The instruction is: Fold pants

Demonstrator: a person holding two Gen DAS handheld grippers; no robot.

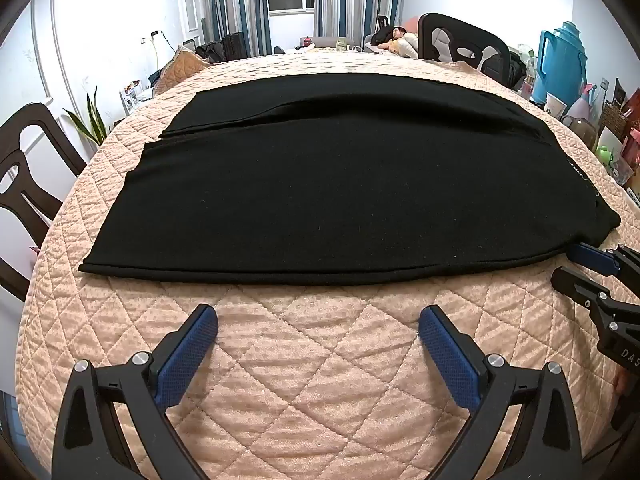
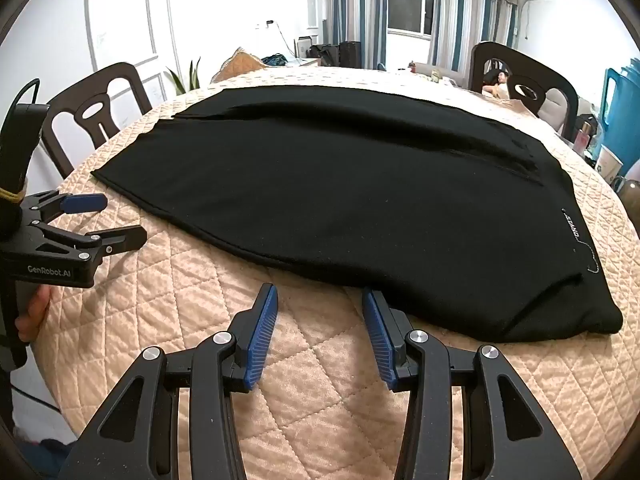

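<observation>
Left wrist: left gripper [image 1: 318, 322] fingers wide apart, empty | right gripper [image 2: 320, 300] fingers parted, at pants [image 2: 340, 188] edge

Quilted peach table cover [image 1: 320, 360]; black pants [image 1: 320, 200] flat on it

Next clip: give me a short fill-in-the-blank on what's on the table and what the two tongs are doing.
1. The pants lying on the quilted cover are ____ in colour.
2. Both the left tongs and the right tongs are ____, gripping nothing.
3. The white lettering sits near the pants' ____ end in the right wrist view.

Missing words: black; open; right
</observation>
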